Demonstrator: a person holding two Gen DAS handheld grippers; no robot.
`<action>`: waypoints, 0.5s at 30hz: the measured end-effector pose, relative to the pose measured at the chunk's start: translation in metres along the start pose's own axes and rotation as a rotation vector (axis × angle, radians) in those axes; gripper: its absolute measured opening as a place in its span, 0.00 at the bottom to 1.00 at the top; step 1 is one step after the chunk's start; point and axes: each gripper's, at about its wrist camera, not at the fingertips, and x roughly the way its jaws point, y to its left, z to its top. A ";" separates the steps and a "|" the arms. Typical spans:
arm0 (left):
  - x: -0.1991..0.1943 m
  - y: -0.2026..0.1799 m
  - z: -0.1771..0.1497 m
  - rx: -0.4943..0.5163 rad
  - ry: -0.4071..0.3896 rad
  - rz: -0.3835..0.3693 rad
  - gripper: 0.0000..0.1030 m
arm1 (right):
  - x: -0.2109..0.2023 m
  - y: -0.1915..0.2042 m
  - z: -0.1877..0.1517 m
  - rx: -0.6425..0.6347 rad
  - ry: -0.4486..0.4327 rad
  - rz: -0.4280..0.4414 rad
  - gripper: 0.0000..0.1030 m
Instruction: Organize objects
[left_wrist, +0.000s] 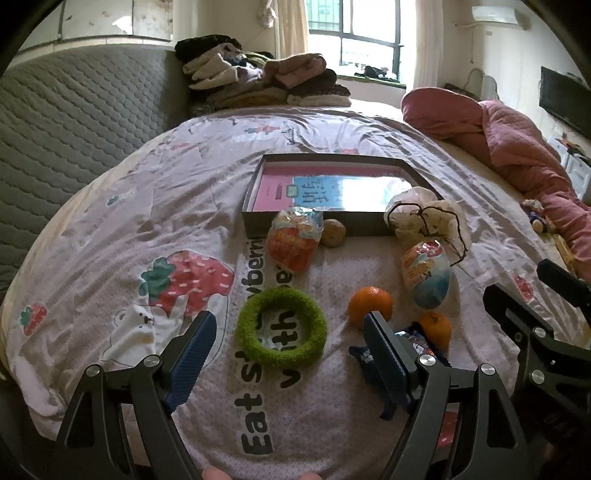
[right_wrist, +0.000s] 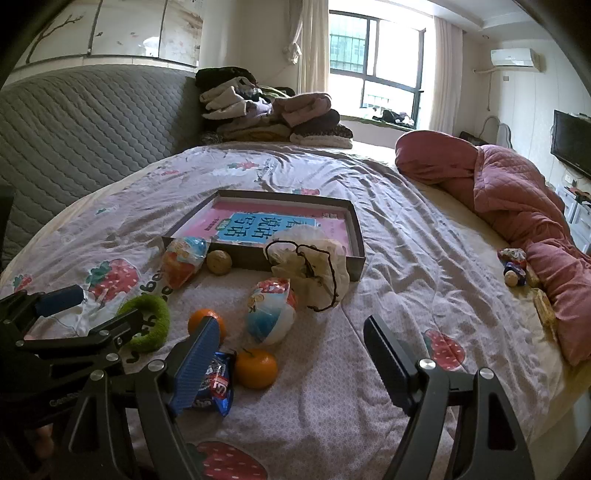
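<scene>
Both claws (left, right) wide open, empty; green ring, possibly snack packet nearby.

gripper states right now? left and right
Left gripper: open, empty, hovering over the green ring.
Right gripper: open, empty, above the bedsheet.

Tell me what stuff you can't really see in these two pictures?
- Blue snack packet: partly hidden behind the right gripper finger in the right wrist view; the left gripper finger covers most of it in the left wrist view.
- Book in the box: near edge hidden by the white drawstring bag in the right wrist view; glare washes it out in the left.
- Small toys by the pink quilt: too small to identify.
</scene>
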 end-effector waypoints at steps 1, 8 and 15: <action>-0.001 0.000 0.000 0.000 -0.003 -0.001 0.80 | -0.001 0.000 0.000 0.000 -0.004 0.000 0.77; -0.008 0.002 0.001 -0.001 -0.017 -0.005 0.80 | -0.007 0.001 0.003 -0.006 -0.023 0.003 0.77; -0.011 0.001 0.001 0.000 -0.021 -0.007 0.80 | -0.009 0.004 0.002 -0.015 -0.021 0.008 0.77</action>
